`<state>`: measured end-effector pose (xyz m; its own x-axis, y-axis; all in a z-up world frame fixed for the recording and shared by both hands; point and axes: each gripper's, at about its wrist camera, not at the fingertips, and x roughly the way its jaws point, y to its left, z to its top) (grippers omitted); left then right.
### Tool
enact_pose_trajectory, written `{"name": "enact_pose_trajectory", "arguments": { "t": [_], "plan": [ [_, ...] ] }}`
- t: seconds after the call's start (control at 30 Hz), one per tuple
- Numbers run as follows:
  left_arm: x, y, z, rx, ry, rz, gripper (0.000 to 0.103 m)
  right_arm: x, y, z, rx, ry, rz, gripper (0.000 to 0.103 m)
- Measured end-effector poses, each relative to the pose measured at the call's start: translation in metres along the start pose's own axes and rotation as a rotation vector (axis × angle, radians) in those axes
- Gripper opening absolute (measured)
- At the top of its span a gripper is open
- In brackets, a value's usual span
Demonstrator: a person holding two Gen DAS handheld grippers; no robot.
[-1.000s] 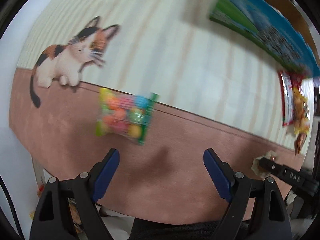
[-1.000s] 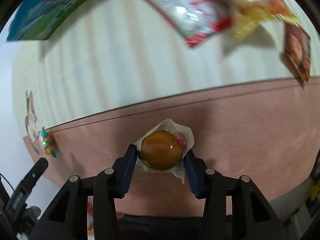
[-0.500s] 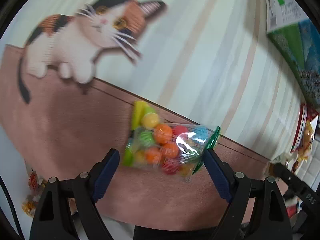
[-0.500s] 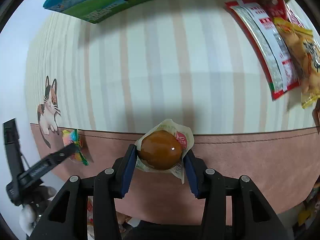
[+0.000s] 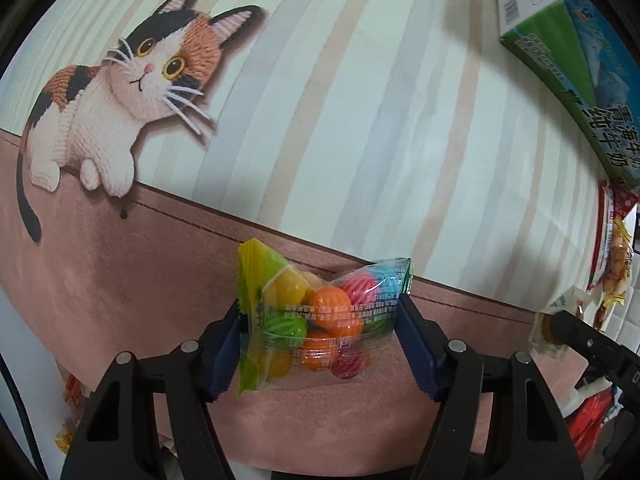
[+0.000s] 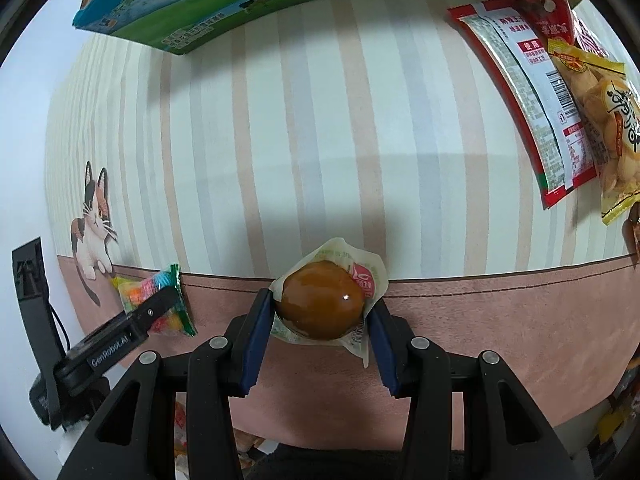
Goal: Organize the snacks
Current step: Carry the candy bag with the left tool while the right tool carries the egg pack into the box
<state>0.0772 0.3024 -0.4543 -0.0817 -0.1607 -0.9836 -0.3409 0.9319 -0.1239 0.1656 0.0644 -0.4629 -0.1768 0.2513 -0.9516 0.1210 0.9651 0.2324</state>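
A clear bag of coloured candy balls (image 5: 320, 320) lies on the pink band of the mat, between the blue pads of my left gripper (image 5: 320, 308). The jaws are closing; both pads press on the bag's ends and its middle buckles upward. The right wrist view shows the same candy bag (image 6: 156, 300) at the left with a black finger (image 6: 152, 314) of the left gripper over it. My right gripper (image 6: 320, 304) is shut on a brown egg in a clear wrapper (image 6: 316, 292), held above the mat's pink band.
The mat (image 5: 360, 140) is striped, with a cat picture (image 5: 120, 92) at its left. A green and blue milk carton (image 6: 240, 0) lies at the far edge. A red and white packet (image 6: 520, 100) and a yellow snack bag (image 6: 608, 120) lie at the right.
My left gripper came down over the candy bag and its jaws narrowed onto the bag's ends. The right gripper slid sideways with the egg, then held still.
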Motion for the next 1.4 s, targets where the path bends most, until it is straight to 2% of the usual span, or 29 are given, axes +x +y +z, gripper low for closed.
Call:
{"name": "enact_pose_trajectory", "arguments": {
  "t": [0.13, 0.37, 0.5, 0.63, 0.77, 0.9, 1.0, 1.23, 1.4],
  "plan": [
    [-0.004, -0.019, -0.005, 0.031, -0.015, -0.025, 0.067, -0.011, -0.011, -0.002, 0.002, -0.008, 0.009, 0.049],
    [-0.054, -0.061, -0.008, 0.114, -0.098, -0.104, 0.067, -0.049, -0.019, -0.007, -0.006, -0.066, 0.052, 0.049],
    [-0.105, -0.100, -0.011, 0.171, -0.177, -0.163, 0.067, -0.094, -0.034, -0.007, 0.006, -0.130, 0.106, 0.049],
    [-0.156, -0.147, 0.010, 0.232, -0.247, -0.223, 0.067, -0.144, -0.050, 0.004, 0.022, -0.203, 0.150, 0.049],
    [-0.194, -0.188, 0.033, 0.287, -0.295, -0.240, 0.067, -0.199, -0.064, 0.032, 0.027, -0.296, 0.173, 0.049],
    [-0.217, -0.227, 0.071, 0.324, -0.333, -0.208, 0.067, -0.245, -0.072, 0.086, 0.029, -0.389, 0.138, 0.049],
    [-0.221, -0.245, 0.109, 0.324, -0.338, -0.169, 0.067, -0.261, -0.077, 0.132, 0.042, -0.423, 0.105, 0.049],
    [-0.189, -0.271, 0.195, 0.302, -0.297, -0.037, 0.067, -0.254, -0.095, 0.223, 0.087, -0.405, 0.051, 0.049],
    [-0.163, -0.279, 0.227, 0.297, -0.276, 0.050, 0.067, -0.235, -0.106, 0.264, 0.092, -0.372, 0.013, 0.049]
  ]
}}
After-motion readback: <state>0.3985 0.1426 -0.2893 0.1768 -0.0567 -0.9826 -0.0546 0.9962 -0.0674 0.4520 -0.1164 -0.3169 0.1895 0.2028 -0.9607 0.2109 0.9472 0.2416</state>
